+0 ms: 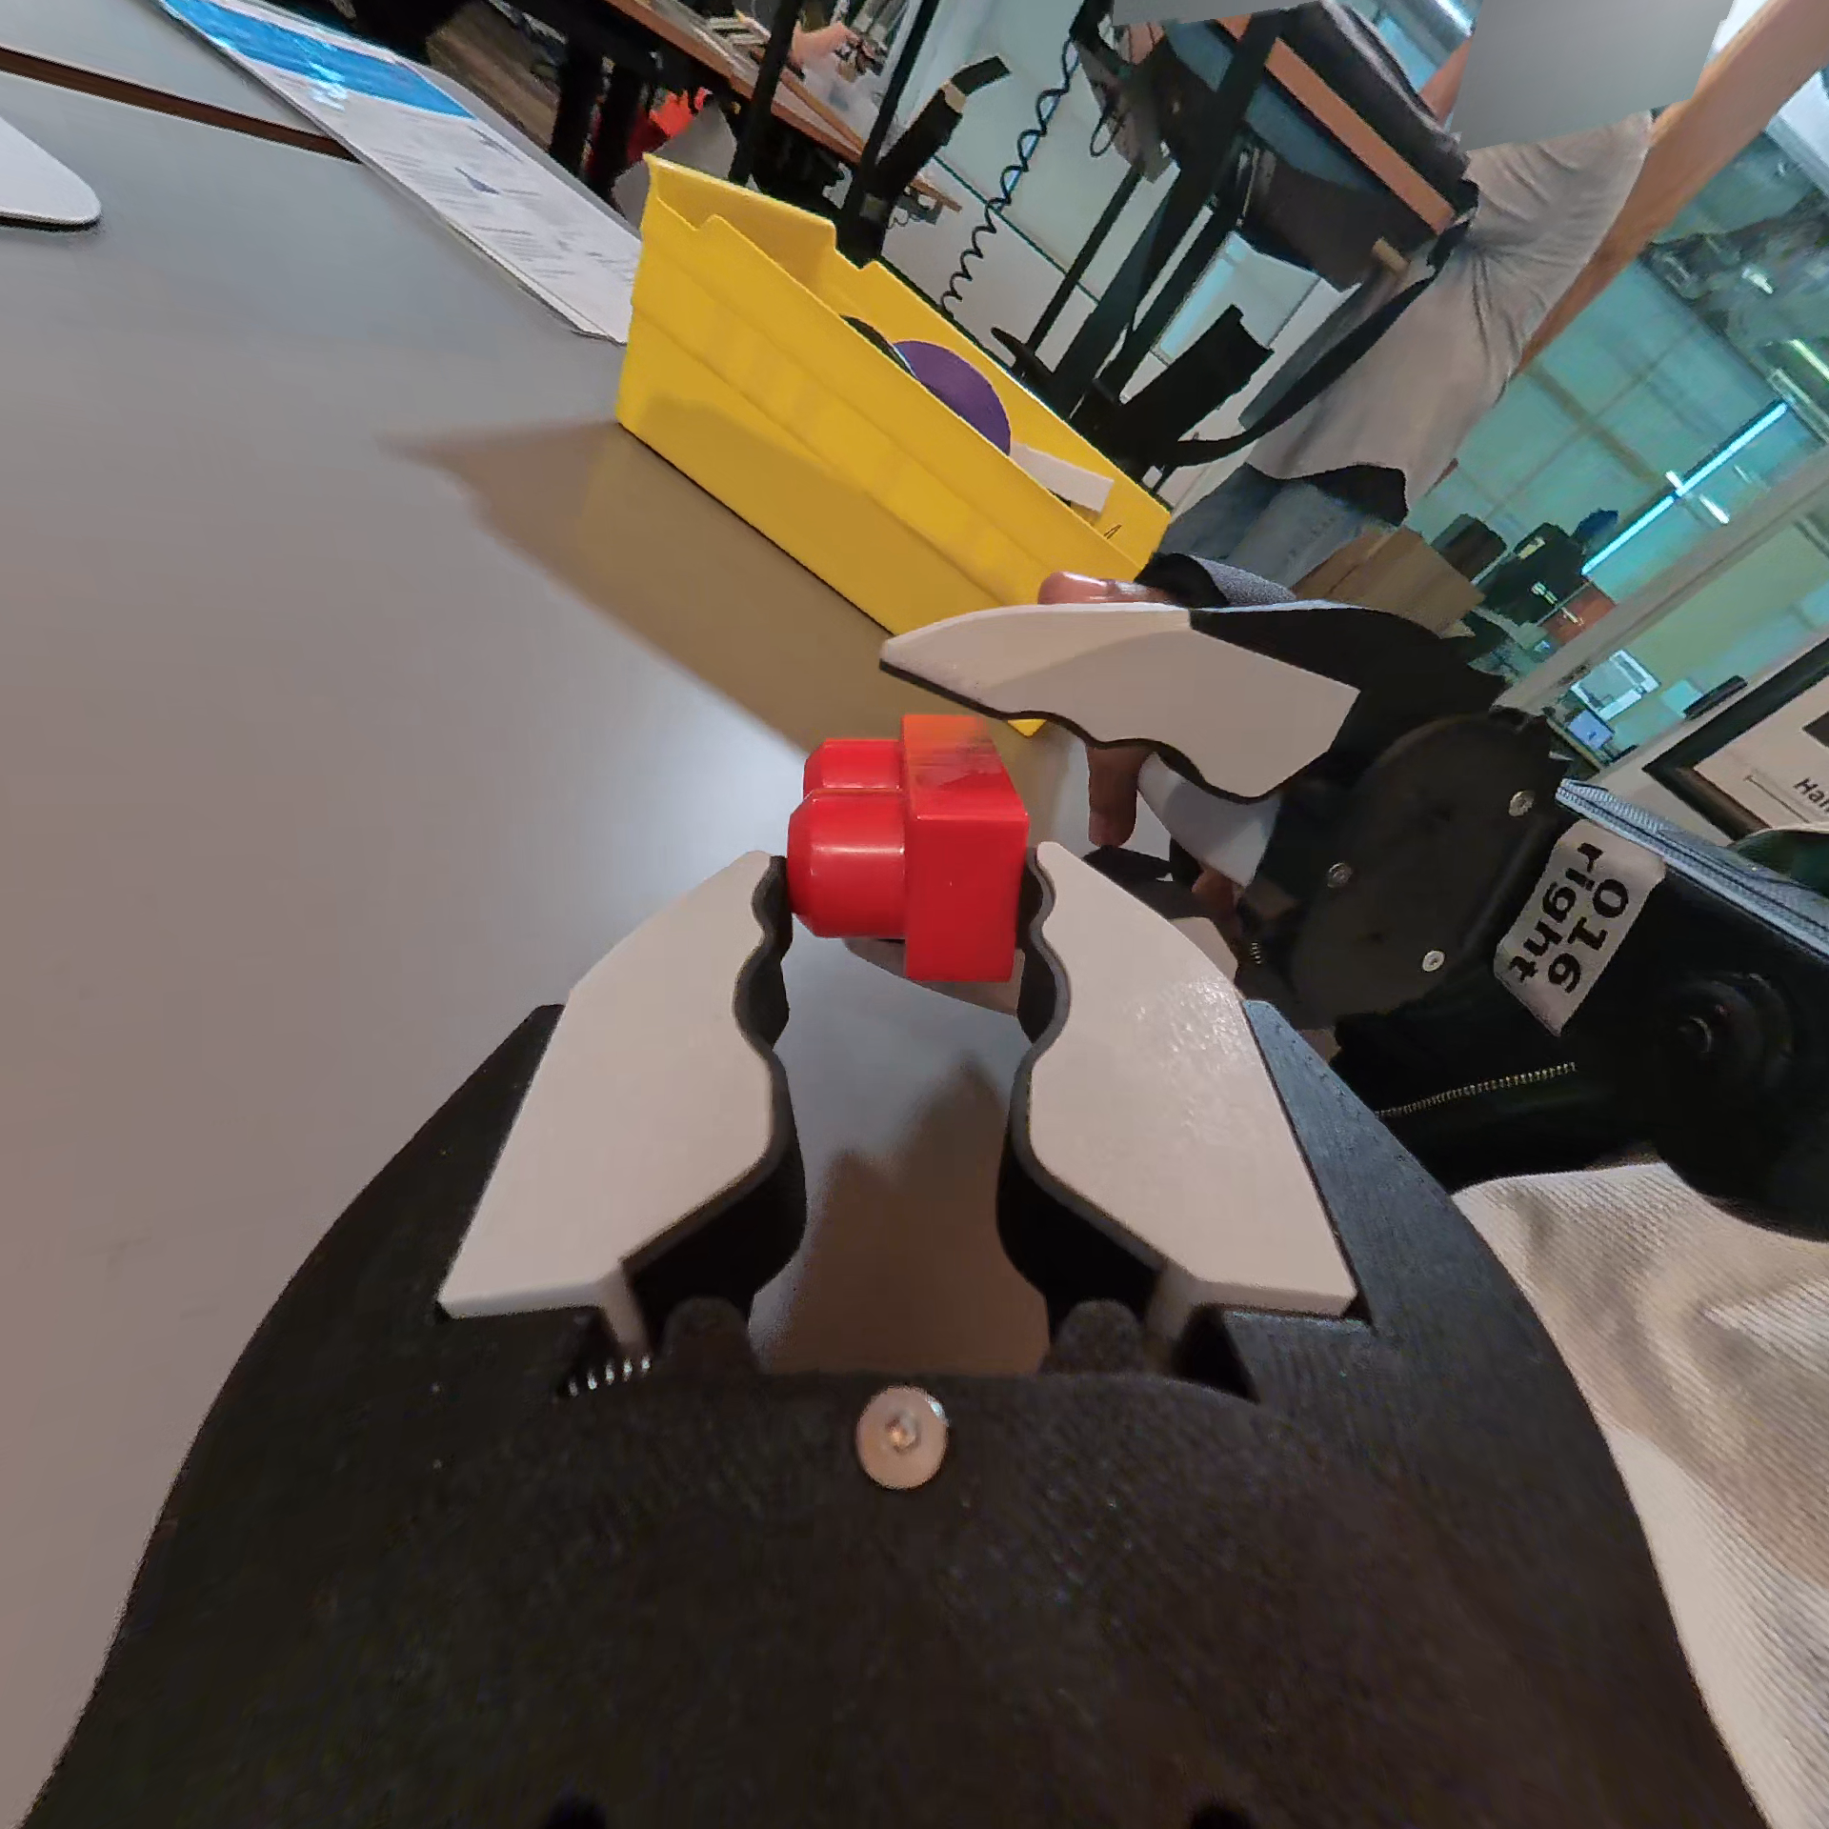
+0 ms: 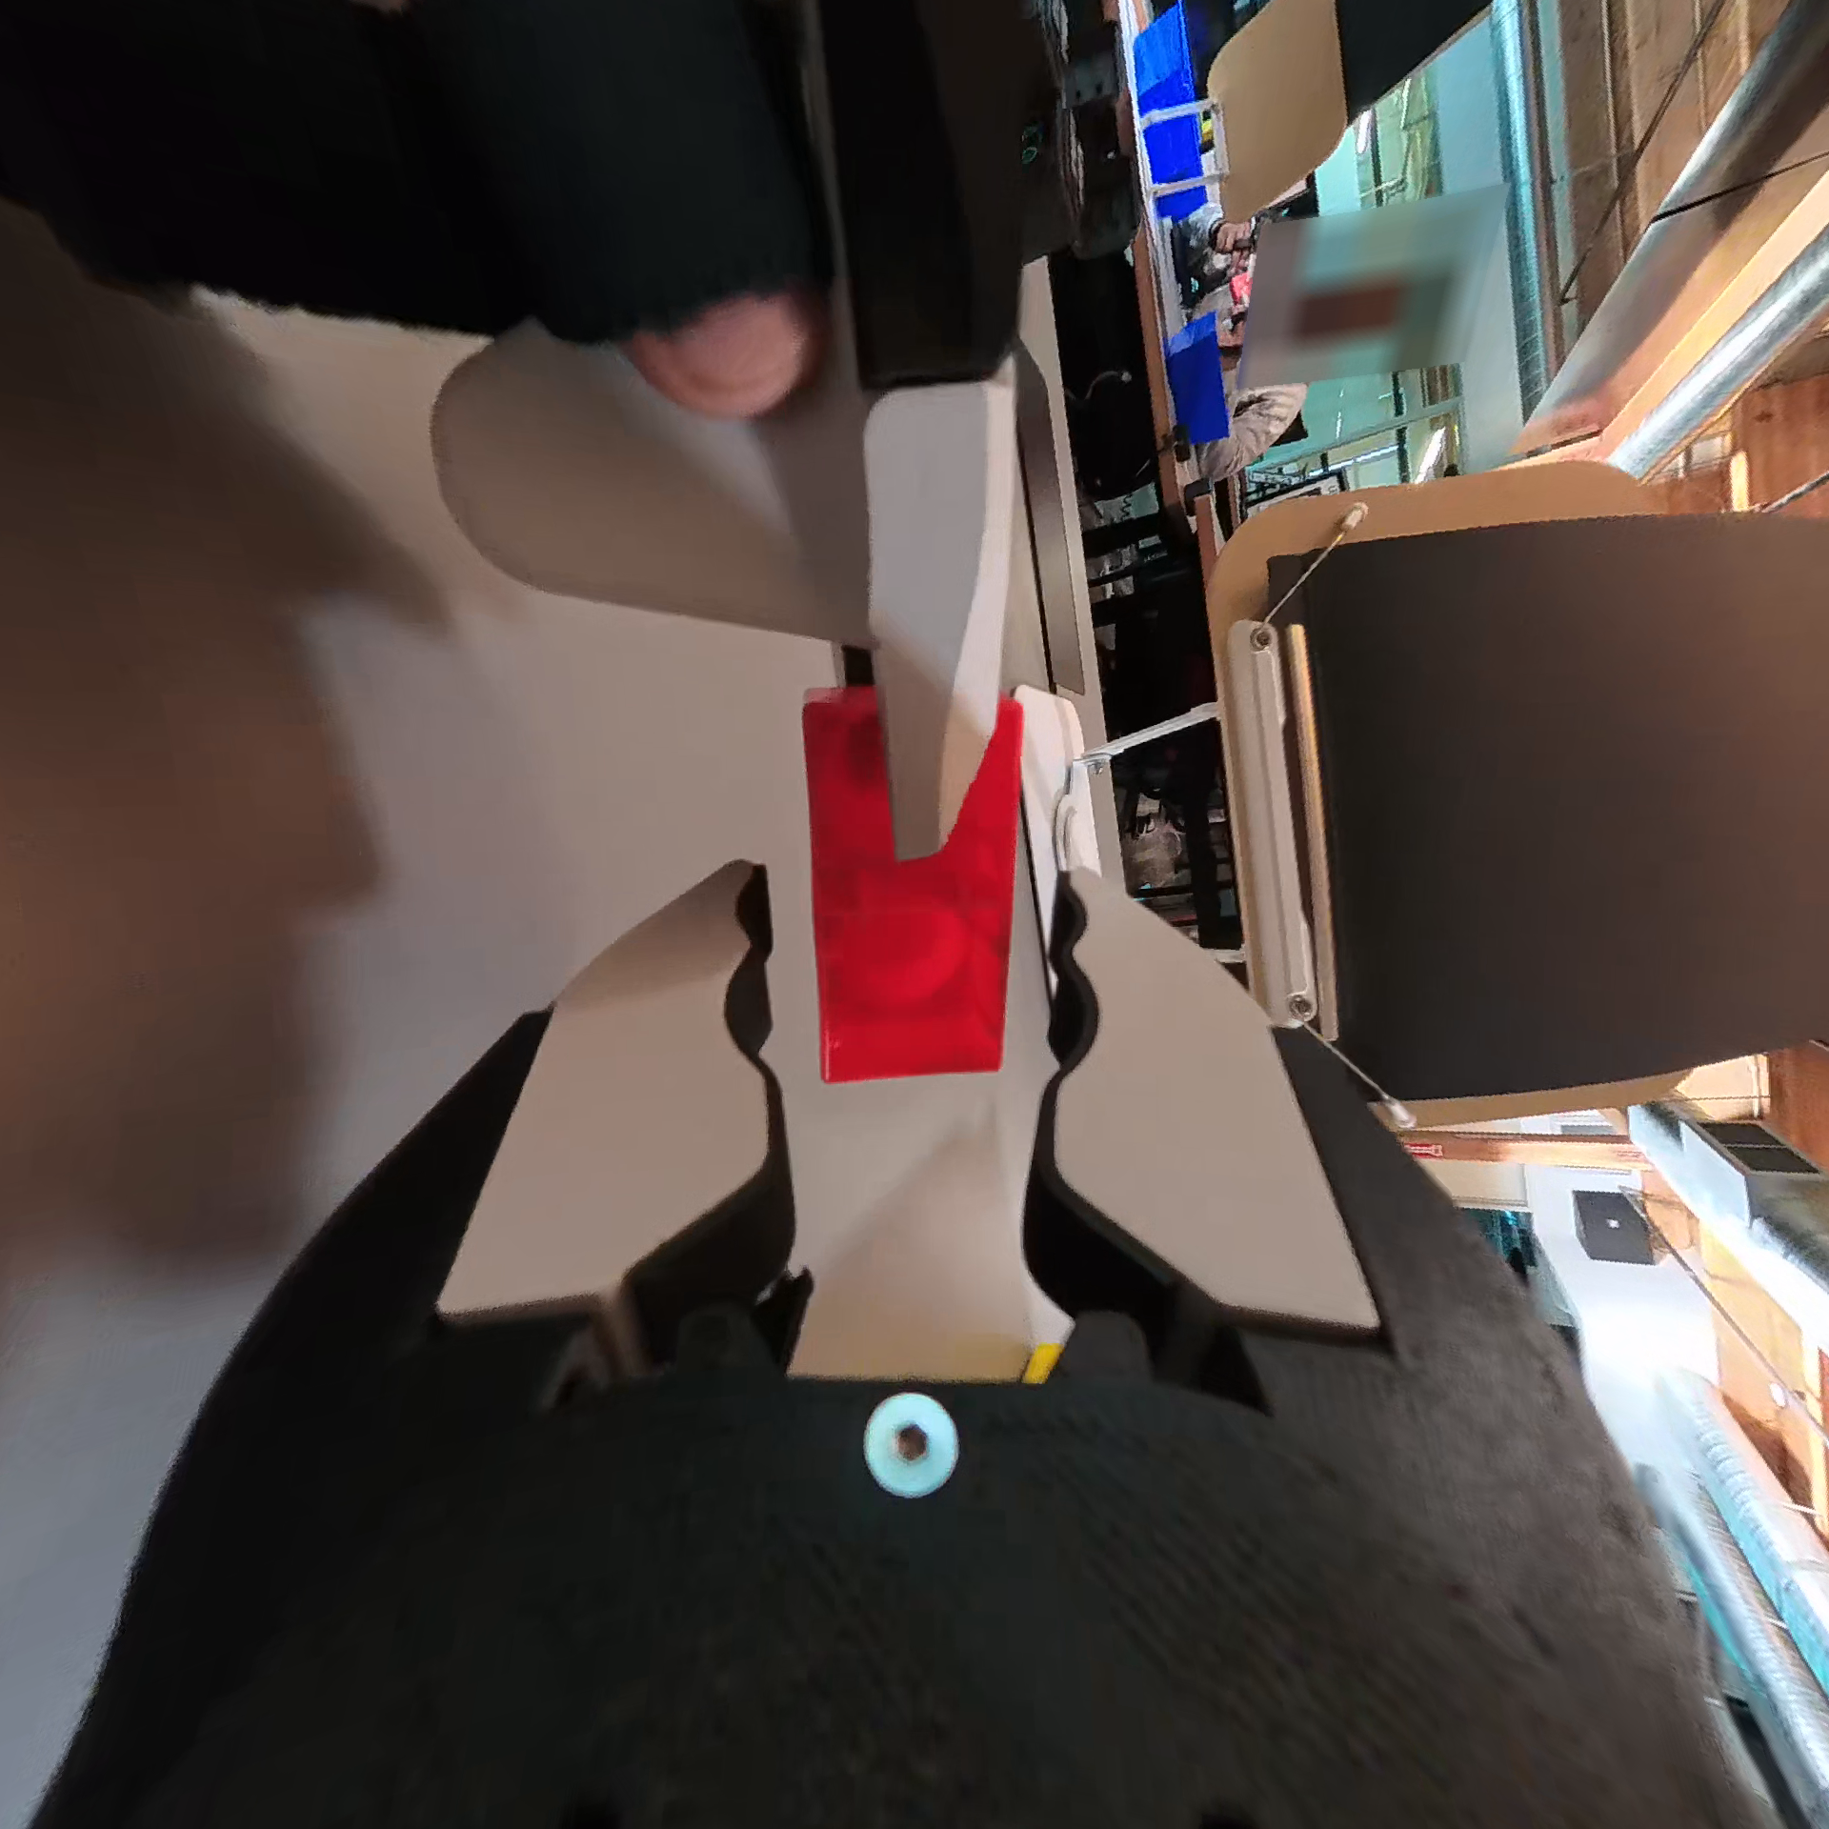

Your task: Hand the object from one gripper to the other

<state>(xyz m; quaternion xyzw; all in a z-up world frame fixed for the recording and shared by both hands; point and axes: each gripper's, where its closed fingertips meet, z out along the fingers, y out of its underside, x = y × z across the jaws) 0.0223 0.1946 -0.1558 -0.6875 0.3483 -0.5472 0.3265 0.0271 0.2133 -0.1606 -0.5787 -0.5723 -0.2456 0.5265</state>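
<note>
A red toy brick (image 1: 950, 871) with round studs is held above the grey table (image 1: 297, 643). My left gripper (image 1: 906, 876) is shut on it, its fingertips pressing on the studs and on the flat end. My right gripper comes in from the right, with one finger (image 1: 1089, 663) above the brick and the other mostly hidden below it. In the right wrist view my right gripper (image 2: 911, 891) is open and straddles the brick (image 2: 911, 990) with a small gap on each side. One of the left gripper's fingers (image 2: 940, 643) lies across the brick's far end.
A yellow bin (image 1: 792, 396) holding a purple disc (image 1: 955, 381) stands on the table behind the brick. A printed sheet (image 1: 445, 148) lies farther back left. A person stands beyond the table at the right. Chairs (image 2: 1534, 792) show in the right wrist view. My two grippers' fingertips are within a few centimetres of each other.
</note>
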